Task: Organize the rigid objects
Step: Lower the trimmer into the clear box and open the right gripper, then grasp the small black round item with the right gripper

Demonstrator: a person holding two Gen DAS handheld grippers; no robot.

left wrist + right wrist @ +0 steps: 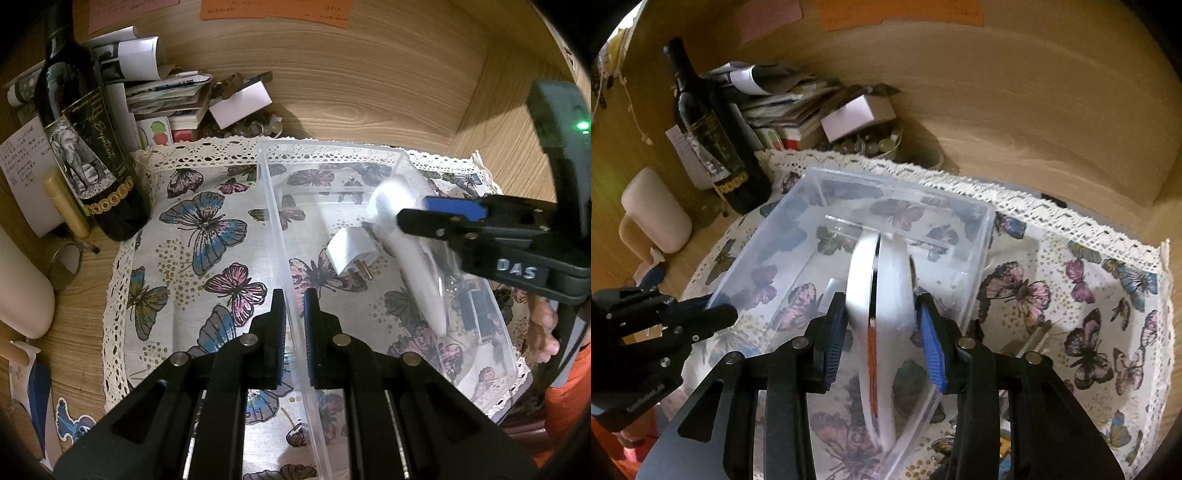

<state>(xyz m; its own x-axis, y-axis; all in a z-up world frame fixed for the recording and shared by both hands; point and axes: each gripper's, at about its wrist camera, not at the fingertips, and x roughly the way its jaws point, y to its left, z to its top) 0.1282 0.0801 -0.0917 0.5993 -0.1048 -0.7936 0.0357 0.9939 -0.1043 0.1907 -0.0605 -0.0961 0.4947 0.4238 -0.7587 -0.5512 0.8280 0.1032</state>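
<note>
Right claw [882, 332] pinches the white handheld device [877, 295] mid-body over the clear bin [400, 158] (rigid, light, glossy, likely slippery); left claw [294, 314] clamps the bin's near wall.

Black gripper [295, 314] frames, blue pads, silver screws, orange sleeve [569, 398].
</note>
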